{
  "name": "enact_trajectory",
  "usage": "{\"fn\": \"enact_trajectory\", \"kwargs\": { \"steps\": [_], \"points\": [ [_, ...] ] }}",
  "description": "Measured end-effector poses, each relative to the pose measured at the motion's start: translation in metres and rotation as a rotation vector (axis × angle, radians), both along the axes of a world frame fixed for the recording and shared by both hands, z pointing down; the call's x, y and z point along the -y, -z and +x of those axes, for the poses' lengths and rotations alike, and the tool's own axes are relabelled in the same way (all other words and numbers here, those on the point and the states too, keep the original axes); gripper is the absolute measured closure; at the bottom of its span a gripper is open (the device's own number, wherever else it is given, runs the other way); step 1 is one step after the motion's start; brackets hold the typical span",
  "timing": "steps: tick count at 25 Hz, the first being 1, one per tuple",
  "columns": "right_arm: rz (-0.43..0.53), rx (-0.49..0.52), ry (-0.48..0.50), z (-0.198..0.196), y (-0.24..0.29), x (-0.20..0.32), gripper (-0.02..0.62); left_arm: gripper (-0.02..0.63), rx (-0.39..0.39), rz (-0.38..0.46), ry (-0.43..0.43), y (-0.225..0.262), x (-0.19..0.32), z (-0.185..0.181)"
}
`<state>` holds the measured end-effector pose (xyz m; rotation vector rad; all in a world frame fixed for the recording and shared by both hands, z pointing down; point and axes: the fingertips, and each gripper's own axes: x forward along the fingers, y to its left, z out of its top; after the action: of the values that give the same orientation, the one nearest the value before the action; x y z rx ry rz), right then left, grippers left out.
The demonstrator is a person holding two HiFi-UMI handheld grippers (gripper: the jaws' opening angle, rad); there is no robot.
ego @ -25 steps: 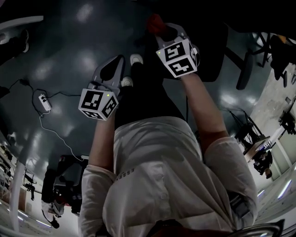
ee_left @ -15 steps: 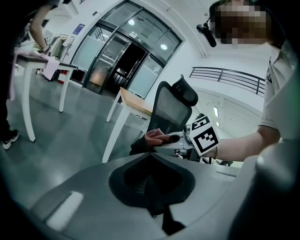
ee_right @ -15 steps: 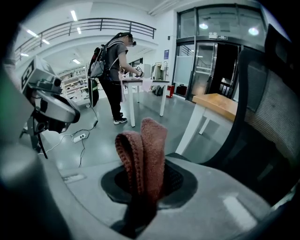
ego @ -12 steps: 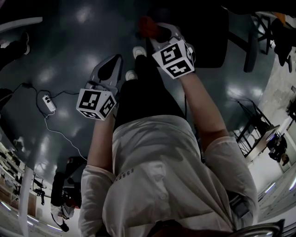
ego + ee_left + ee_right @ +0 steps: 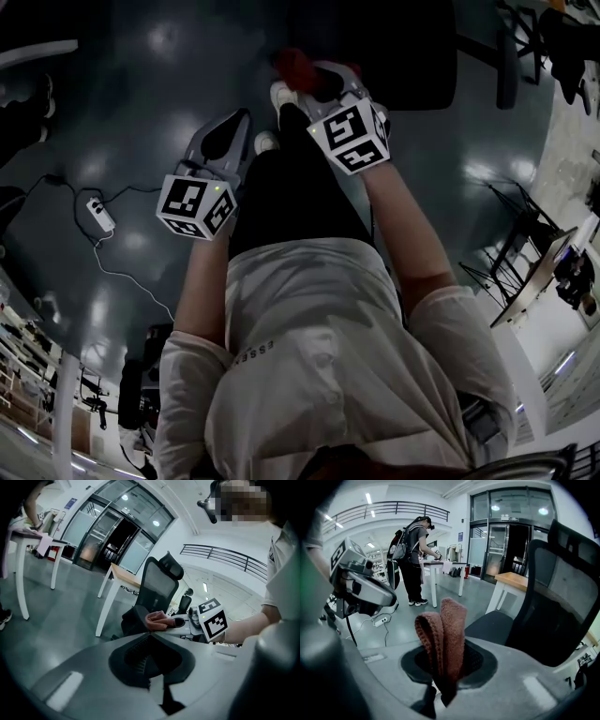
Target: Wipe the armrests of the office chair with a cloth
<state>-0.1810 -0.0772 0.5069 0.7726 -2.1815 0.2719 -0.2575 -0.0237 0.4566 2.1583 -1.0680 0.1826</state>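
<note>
A reddish-brown cloth [image 5: 443, 634] stands folded between the jaws of my right gripper [image 5: 446, 677], which is shut on it. In the head view the cloth [image 5: 293, 64] shows red ahead of the right gripper [image 5: 319, 82], close to the dark office chair [image 5: 403, 52]. The chair's seat [image 5: 492, 623] and mesh backrest [image 5: 560, 597] fill the right of the right gripper view. My left gripper [image 5: 234, 127] hangs to the left, its jaws together with nothing between them. From the left gripper [image 5: 151, 641] I see the chair [image 5: 157, 588] and the cloth [image 5: 157, 619] beyond. I cannot make out an armrest clearly.
A power strip [image 5: 100, 216] with its cable lies on the grey floor at left. A wood-topped white table [image 5: 513, 581] stands behind the chair. A person [image 5: 412, 559] with a backpack works at another table. Stands and gear [image 5: 525, 253] crowd the right.
The right gripper with the cloth has drifted left and slightly nearer the chair. The head view has shifted, so the chair sits higher in it. The left gripper has hardly moved.
</note>
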Motion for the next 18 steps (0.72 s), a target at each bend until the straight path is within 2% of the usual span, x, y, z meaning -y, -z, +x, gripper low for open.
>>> {"fn": "enact_trajectory", "kwargs": {
  "steps": [3, 6, 9, 11, 13, 18],
  "points": [
    [-0.019, 0.007, -0.015, 0.001, 0.000, -0.026, 0.540, 0.589, -0.008, 0.000, -0.025, -0.001, -0.012, 0.004],
    [-0.101, 0.060, -0.040, -0.001, 0.000, -0.050, 0.541, 0.589, -0.010, 0.006, -0.041, 0.001, -0.020, 0.008],
    [-0.186, 0.012, 0.004, 0.008, -0.007, -0.079, 0.542, 0.589, -0.006, 0.024, -0.044, 0.010, -0.022, 0.012],
    [-0.183, -0.005, 0.012, 0.019, -0.007, -0.085, 0.541, 0.589, 0.006, 0.048, -0.042, 0.016, -0.019, 0.012],
    [-0.157, 0.008, -0.023, 0.035, 0.001, -0.075, 0.541, 0.589, 0.018, 0.058, -0.042, 0.018, -0.015, 0.011],
    [-0.073, 0.004, -0.149, 0.087, 0.026, -0.015, 0.541, 0.589, 0.017, 0.056, -0.025, 0.019, 0.000, 0.009]
  ]
}}
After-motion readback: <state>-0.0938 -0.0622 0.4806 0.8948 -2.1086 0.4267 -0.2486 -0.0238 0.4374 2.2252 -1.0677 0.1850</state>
